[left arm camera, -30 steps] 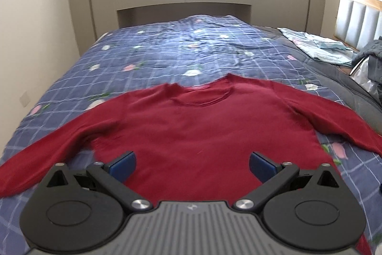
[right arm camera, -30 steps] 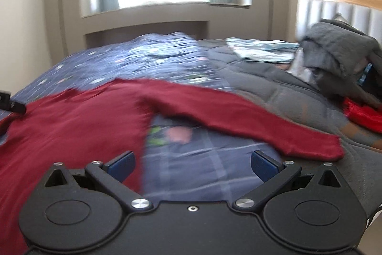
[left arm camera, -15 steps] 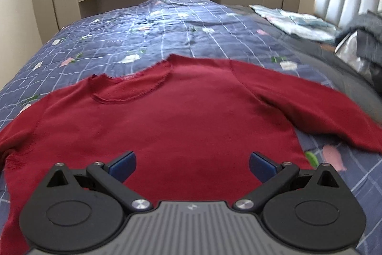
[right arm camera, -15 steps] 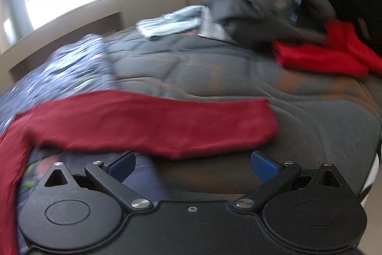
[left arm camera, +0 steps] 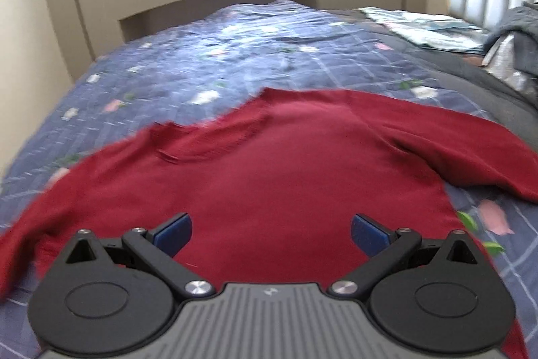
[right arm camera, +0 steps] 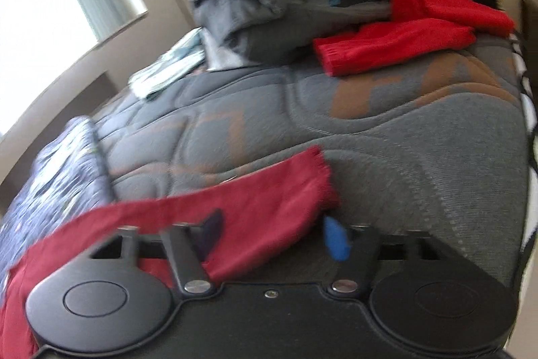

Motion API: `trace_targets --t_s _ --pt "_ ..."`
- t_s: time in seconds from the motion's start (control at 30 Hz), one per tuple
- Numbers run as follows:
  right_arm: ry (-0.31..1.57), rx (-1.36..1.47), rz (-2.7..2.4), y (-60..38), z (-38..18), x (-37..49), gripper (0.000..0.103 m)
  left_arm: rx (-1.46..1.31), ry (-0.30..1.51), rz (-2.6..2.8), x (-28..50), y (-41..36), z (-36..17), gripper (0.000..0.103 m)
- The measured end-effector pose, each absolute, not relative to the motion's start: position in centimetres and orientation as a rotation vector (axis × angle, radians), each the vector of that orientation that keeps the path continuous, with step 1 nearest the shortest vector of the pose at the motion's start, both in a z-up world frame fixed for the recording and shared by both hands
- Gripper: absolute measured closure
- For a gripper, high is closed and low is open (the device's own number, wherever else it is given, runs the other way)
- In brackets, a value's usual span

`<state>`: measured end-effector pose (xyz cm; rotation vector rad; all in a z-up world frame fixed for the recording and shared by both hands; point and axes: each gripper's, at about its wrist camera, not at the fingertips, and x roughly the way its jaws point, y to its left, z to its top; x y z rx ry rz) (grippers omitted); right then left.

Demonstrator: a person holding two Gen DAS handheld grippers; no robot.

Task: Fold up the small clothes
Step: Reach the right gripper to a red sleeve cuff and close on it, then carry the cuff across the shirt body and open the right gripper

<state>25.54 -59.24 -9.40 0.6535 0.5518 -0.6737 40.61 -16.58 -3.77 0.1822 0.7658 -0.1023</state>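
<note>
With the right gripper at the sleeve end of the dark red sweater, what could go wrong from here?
1. The right gripper is closing with the cuff of the dark red knitted sweater between its fingers; it may catch only the frayed edge and slip.
2. The sleeve lies on the grey quilted cover, so that fabric might be pinched too.
3. The left gripper is open over the sweater body, so a pull on the sleeve may drag it.

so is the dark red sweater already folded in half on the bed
No, the dark red sweater lies spread flat on the blue quilt, sleeves out to both sides.
</note>
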Motion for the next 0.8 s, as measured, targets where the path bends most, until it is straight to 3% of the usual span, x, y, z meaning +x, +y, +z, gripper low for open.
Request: trace_targets --t_s 0.03,0.1,0.27,0.47,0.67,0.8 --pt "0.553 0.663 -0.698 -59.5 -9.4 25.7 0.071 0.187 0.770 -0.078 40.9 -16.0 -3.3 0.000" --pt "0.557 0.672 -0.728 -59.9 -9.2 26.0 0.095 0.171 0.780 -0.062 41.3 -14.7 -2.4 0.000" --pt "0.534 0.554 -0.709 -59.2 -6.1 28.1 0.097 0.028 0.803 -0.122 41.5 -10.1 -0.3 0.000" --pt "0.416 0.377 -0.539 -54.6 2.4 33.2 0.097 -0.078 0.797 -0.137 40.8 -4.2 2.2 0.000" --pt "0.332 0.264 -0.224 -45.2 10.3 40.6 0.097 -0.151 0.736 -0.088 38.8 2.3 5.2 0.000" --pt "0.314 0.187 0.005 -36.4 12.6 44.6 0.097 -0.176 0.692 -0.019 37.6 6.1 6.8 0.000"
